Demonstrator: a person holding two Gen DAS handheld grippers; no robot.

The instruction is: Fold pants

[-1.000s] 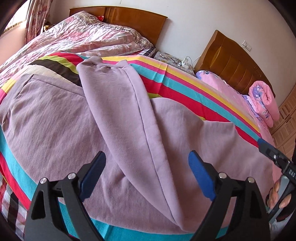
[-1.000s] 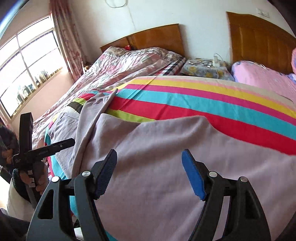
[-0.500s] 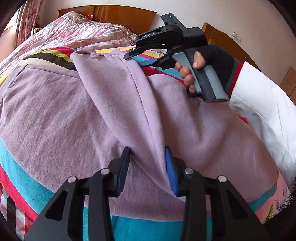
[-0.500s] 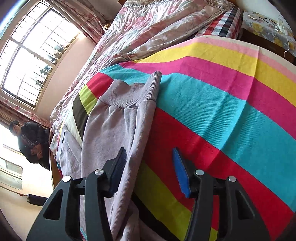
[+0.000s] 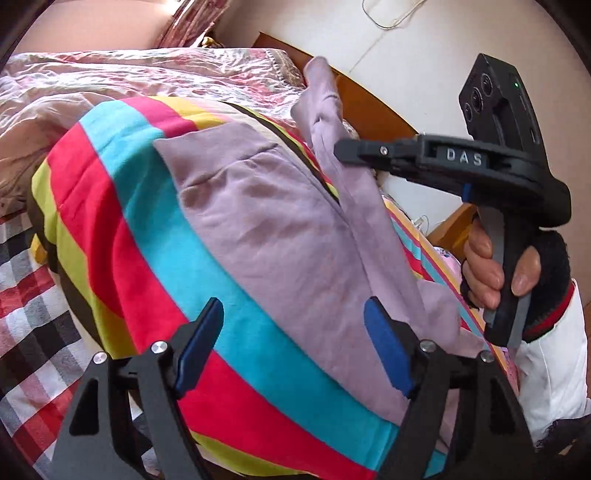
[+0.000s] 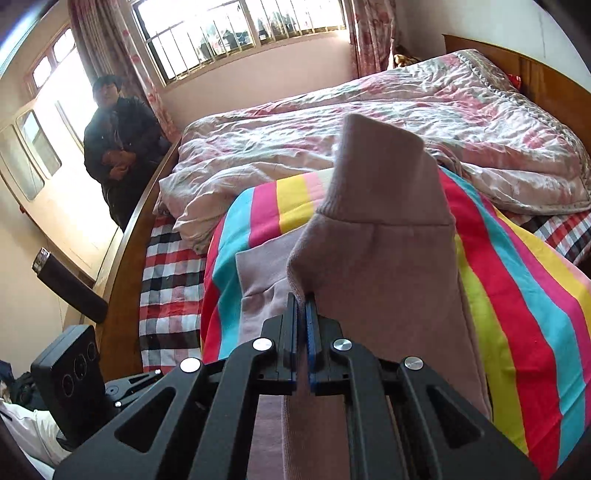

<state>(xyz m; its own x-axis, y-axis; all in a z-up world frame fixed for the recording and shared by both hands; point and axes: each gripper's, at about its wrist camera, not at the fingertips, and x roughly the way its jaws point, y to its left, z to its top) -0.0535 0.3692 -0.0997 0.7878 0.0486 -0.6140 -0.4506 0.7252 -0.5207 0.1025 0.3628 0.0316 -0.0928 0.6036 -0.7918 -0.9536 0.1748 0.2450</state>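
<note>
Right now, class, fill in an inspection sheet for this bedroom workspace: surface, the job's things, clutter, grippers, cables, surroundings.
Surface: striped blanket spread on a bed, over a checked sheet.
Job's things: lilac pants lie on the blanket; one leg is lifted, cuff up.
Clutter: crumpled pink quilt behind the blanket.
Grippers: right gripper has just closed, shut on the leg's edge; left gripper has just been opening, open above the pants, nothing between its pads.
Cables: a thin cord hangs on the wall.
Surroundings: wooden headboard, barred window, curtains, a person standing by the window.
</note>
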